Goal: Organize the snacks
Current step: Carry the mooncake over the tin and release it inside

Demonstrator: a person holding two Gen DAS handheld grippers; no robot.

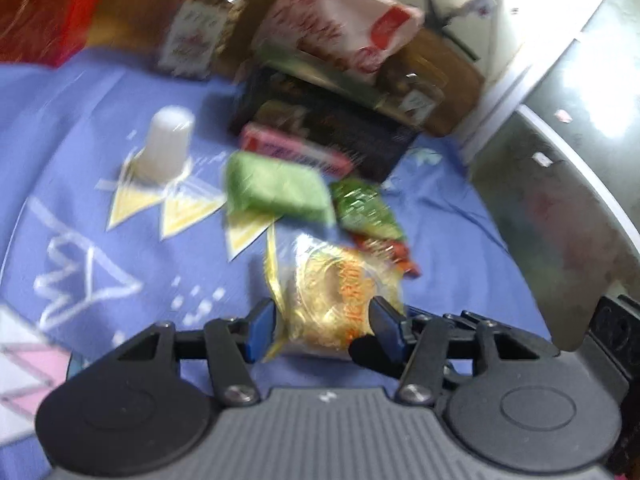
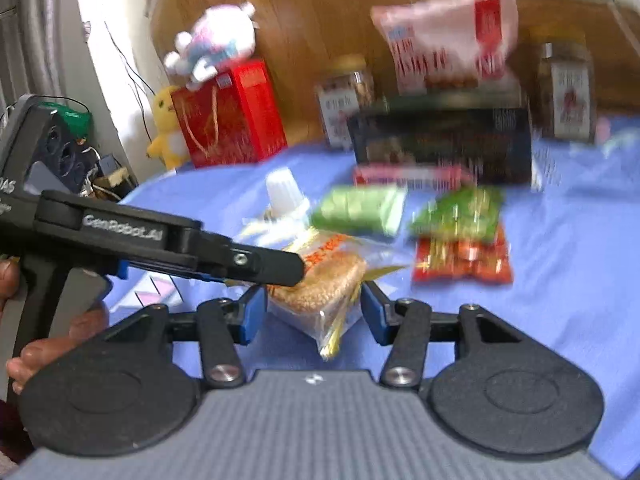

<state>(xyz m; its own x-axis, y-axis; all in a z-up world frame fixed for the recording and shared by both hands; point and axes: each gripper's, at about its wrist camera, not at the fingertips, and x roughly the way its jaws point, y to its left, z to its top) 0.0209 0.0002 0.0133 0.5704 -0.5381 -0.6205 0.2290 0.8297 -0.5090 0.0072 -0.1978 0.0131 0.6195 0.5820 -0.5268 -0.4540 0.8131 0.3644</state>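
Item in hand: one clear-wrapped sesame cake packet [image 1: 340,300], lying on the blue patterned bedsheet [image 1: 120,200] at the near end of the snack row. My left claw [image 1: 324,328] straddles the packet, its blue pads hard against the wrapper on either side; I read that as pinching it, though blur leaves contact on the right pad uncertain. My right claw [image 2: 314,314] is spread around the same packet from another angle, a gap showing at both pads, so it is not gripping. Just beyond the packet: a green pouch [image 1: 276,188], a green-and-gold sachet [image 1: 366,210] and a red sachet [image 1: 388,254] touching it. Behind those, a pink flat box [image 1: 296,150] against a black box [image 1: 324,132], which carries a pink-and-white bag [image 1: 340,20]. A white cup [image 1: 166,144] stands left of the green pouch; a jar [image 1: 204,28] stands further back. Step, as I judge it: taking the packet up for sorting. Next move calls for a firm squeeze from one claw only, the other drawn clear, then a lift towards the row beyond.
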